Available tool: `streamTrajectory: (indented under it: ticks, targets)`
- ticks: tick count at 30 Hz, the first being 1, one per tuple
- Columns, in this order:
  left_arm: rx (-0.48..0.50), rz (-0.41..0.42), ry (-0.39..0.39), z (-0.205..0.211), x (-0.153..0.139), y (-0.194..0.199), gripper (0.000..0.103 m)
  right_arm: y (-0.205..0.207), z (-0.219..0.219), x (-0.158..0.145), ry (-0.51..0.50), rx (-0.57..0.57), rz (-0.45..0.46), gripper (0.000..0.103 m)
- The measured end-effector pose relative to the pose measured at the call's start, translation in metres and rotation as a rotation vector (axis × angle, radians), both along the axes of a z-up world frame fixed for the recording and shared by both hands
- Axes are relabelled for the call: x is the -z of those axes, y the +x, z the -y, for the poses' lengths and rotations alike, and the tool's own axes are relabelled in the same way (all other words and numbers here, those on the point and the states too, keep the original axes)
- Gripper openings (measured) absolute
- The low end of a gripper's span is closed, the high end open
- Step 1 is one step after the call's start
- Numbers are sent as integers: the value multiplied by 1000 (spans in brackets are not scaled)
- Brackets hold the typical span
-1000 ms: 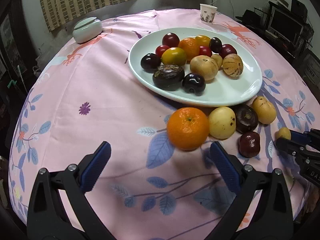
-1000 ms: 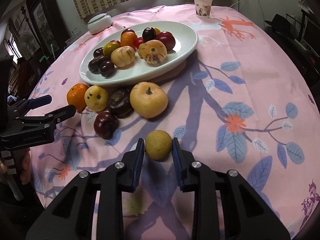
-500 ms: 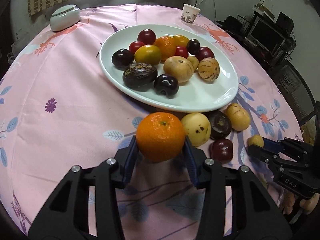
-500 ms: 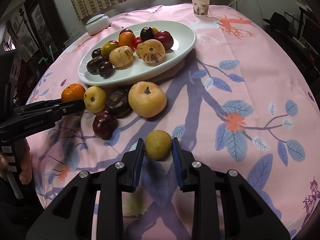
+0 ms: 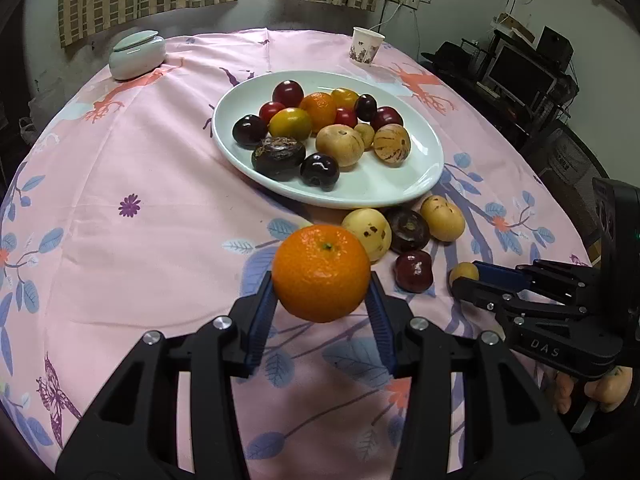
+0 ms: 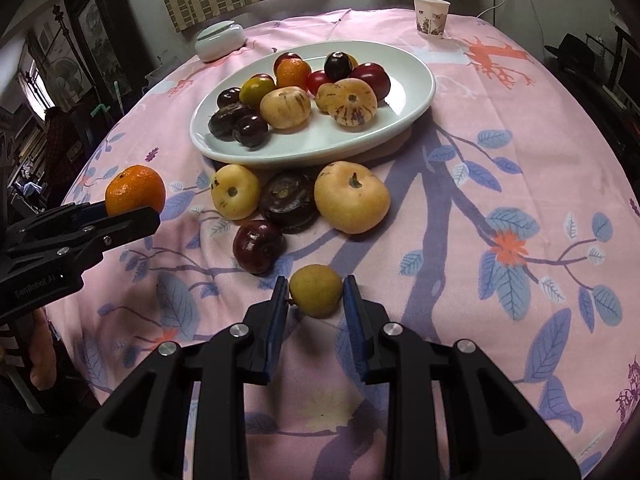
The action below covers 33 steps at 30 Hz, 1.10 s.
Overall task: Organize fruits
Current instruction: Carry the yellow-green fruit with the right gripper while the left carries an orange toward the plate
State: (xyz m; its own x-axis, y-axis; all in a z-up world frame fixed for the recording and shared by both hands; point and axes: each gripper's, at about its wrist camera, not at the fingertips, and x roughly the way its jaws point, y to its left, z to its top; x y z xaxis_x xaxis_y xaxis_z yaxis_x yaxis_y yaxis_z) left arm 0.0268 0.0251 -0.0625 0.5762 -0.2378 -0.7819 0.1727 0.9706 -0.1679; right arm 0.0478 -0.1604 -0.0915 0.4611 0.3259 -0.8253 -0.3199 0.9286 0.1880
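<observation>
- Change from 1 second ago: the left gripper (image 5: pixel 322 300) stood with its jaws spread wide and the orange (image 5: pixel 321 272) resting on the cloth ahead of them. The jaws have since closed onto the fruit.
- Left jaws: both blue pads pinch the orange at its left and right flanks. The fruit sits between the fingertips, stem end up, clear of the pink cloth, which shows below it.
- In the right wrist view the same orange (image 6: pixel 135 190) appears at the tip of the left gripper (image 6: pixel 120 210), well left of the loose fruit.
- Right gripper (image 6: pixel 316 300): no change in position. Its jaws are pinched on a small yellow-green fruit (image 6: pixel 316 290), which rests on the worktop (image 6: pixel 500 140).
- Loose fruit on the cloth near the plate (image 5: pixel 400 192): 2 yellow fruits, 1 dark brown fruit, 1 dark red fruit.
- The white plate holds mixed fruit, grouped toward its far and left portions.
</observation>
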Motion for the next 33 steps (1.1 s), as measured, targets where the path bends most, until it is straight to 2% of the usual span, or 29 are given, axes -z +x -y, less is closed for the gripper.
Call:
streamTrajectory:
  ticks: [10, 18, 25, 33]
  targets:
    - [-8, -4, -2, -4, -2, -2, 45, -1, 6, -7, 23, 10, 25, 29]
    - [0, -12, 3, 0, -2, -2, 45, 10, -9, 5, 17, -39, -43, 29]
    - [-25, -9, -14, -12, -2, -3, 45, 4, -14, -7, -13, -36, 39, 29]
    - [-25, -5, -24, -15, -3, -2, 45, 8, -6, -16, 0, -7, 45, 29]
